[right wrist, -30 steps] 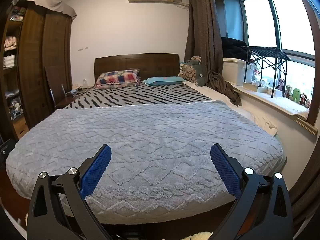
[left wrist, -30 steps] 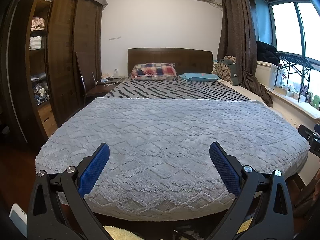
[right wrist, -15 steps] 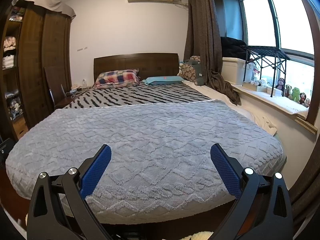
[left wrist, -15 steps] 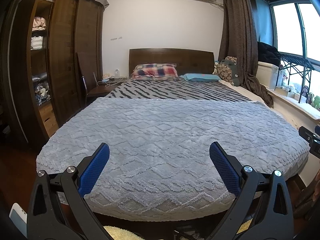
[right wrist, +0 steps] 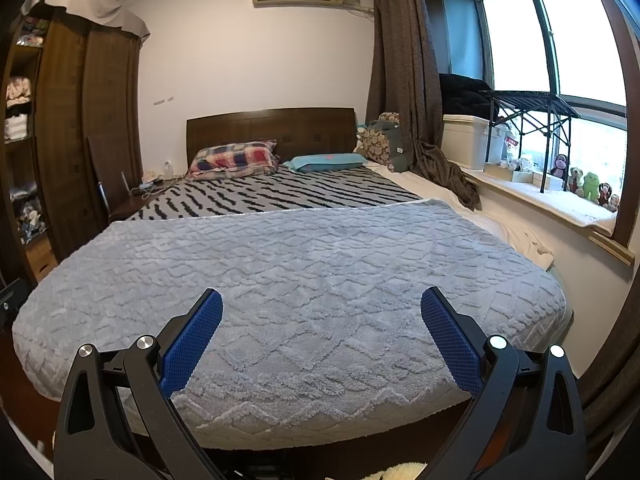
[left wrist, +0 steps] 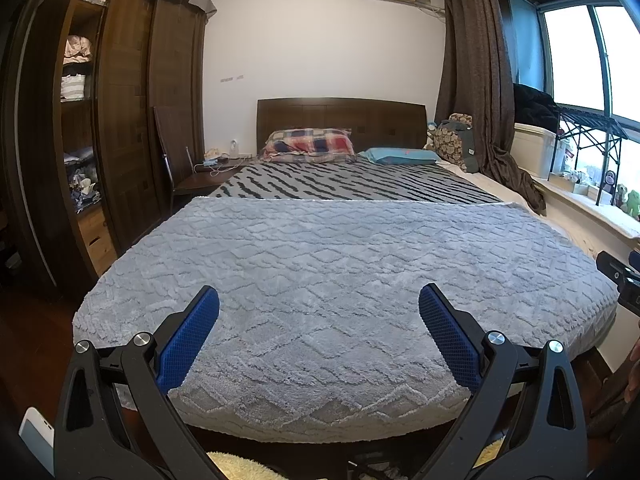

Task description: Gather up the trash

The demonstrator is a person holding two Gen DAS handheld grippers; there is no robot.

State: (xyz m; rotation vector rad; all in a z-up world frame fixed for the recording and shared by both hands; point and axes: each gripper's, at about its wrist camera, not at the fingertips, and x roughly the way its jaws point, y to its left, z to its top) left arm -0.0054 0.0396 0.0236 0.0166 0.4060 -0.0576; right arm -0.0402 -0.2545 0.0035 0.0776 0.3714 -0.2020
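Searching is the step in hand, by my reading; both grippers are hanging at the foot of the bed [left wrist: 344,264] with nothing picked out yet. Left gripper [left wrist: 319,304] is standing wide open, its 2 blue pads [left wrist: 188,340] well apart and gripping nothing; right gripper [right wrist: 321,306] is gaping just the same, empty too. Trash itself is not showing plainly in either view, so I cannot tell where it is lying or how it looks; the grey blanket [right wrist: 304,280] is lying smooth and bare, and the striped sheet [right wrist: 272,196] beyond it is carrying only 2 pillows [right wrist: 234,160]. Likely spots are sitting off the bed: the cluttered bedside table [left wrist: 212,168] or the dark floor [left wrist: 28,340]; the next move is probably calling for a turn or a dip of the cameras toward those.
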